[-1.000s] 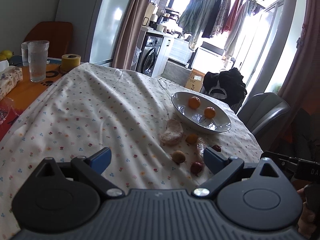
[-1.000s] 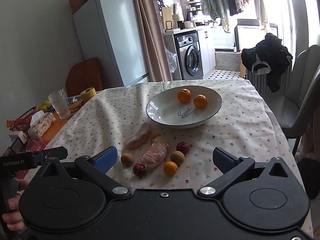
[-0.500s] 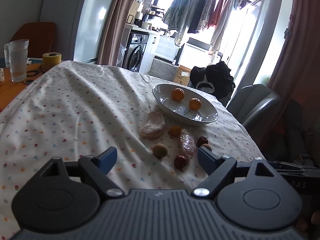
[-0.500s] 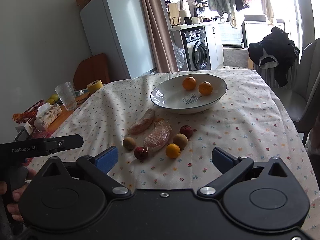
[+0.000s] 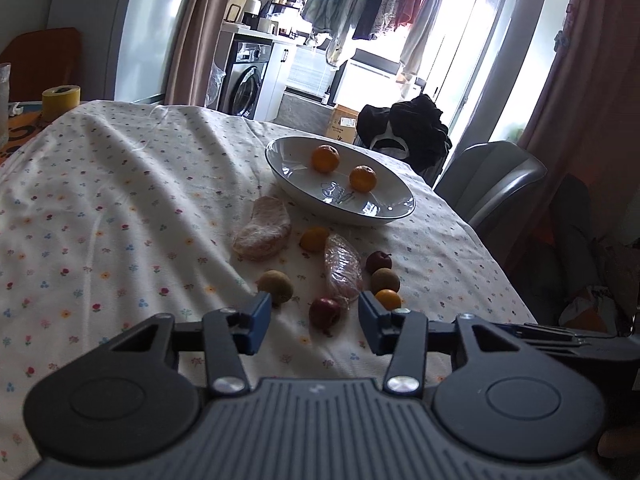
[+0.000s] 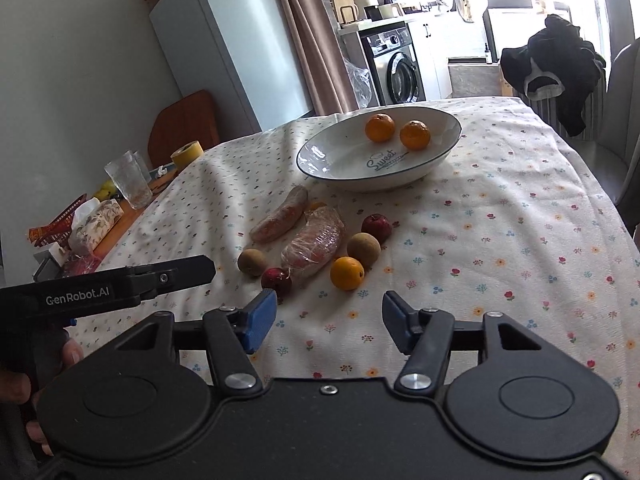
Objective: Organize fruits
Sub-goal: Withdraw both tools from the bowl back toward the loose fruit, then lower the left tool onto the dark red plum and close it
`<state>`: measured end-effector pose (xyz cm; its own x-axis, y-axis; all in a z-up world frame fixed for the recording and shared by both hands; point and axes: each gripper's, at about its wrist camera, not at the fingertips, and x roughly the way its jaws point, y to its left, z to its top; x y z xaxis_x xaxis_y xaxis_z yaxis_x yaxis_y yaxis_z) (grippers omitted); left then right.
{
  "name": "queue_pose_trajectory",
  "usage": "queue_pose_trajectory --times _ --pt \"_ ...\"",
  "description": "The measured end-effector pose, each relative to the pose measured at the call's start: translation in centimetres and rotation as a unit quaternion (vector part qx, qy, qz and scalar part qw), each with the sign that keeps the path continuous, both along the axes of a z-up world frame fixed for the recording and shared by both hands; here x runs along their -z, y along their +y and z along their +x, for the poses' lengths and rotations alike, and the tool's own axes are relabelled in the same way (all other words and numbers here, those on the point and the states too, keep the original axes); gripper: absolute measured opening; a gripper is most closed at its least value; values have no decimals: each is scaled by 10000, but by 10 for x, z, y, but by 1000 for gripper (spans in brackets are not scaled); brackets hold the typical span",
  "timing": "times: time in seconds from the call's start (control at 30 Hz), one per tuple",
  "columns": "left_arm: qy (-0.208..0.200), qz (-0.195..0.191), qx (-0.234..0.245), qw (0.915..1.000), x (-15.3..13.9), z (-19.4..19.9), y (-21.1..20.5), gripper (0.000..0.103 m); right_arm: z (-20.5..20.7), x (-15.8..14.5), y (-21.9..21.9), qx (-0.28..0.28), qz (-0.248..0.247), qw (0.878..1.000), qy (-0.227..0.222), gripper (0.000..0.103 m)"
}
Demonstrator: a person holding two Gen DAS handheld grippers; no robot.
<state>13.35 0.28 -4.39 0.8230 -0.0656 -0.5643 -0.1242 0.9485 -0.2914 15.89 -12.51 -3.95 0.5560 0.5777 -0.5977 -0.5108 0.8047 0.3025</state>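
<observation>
A white bowl (image 6: 320, 160) holds two oranges (image 6: 379, 128); it also shows in the left wrist view (image 5: 280, 156). In front of it on the flowered cloth lie two plastic-wrapped fruits (image 6: 314, 242), two kiwis (image 6: 363, 250), two small red apples (image 6: 276, 280) and an orange (image 6: 347, 273). My left gripper (image 5: 314, 322) is open and empty, with a red apple (image 5: 325, 312) just ahead between its fingers. My right gripper (image 6: 329, 322) is open and empty, just short of the orange. The left gripper's body (image 6: 120, 284) shows at the left of the right wrist view.
A glass (image 6: 129, 180), a yellow tape roll (image 6: 186, 152), a tissue pack (image 6: 96, 222) and snacks sit at the table's left end. A grey chair (image 5: 492, 184) with dark clothes (image 5: 404, 128) stands beyond the bowl. The table edge runs along the right.
Both grippers have moved forward towards the loose fruit, which now looks larger and nearer. Both stay open and empty.
</observation>
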Motion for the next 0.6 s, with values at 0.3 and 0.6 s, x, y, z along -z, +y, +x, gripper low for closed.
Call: queue_pose_trajectory --times 0.3,0.6 --pt "192 -14 125 9997 11 23 -10 41 12 9 -3 41 45 9998 170 52" --pt "300 -88 80 9995 27 37 -10 30 22 11 -6 64 22 9997 234 52"
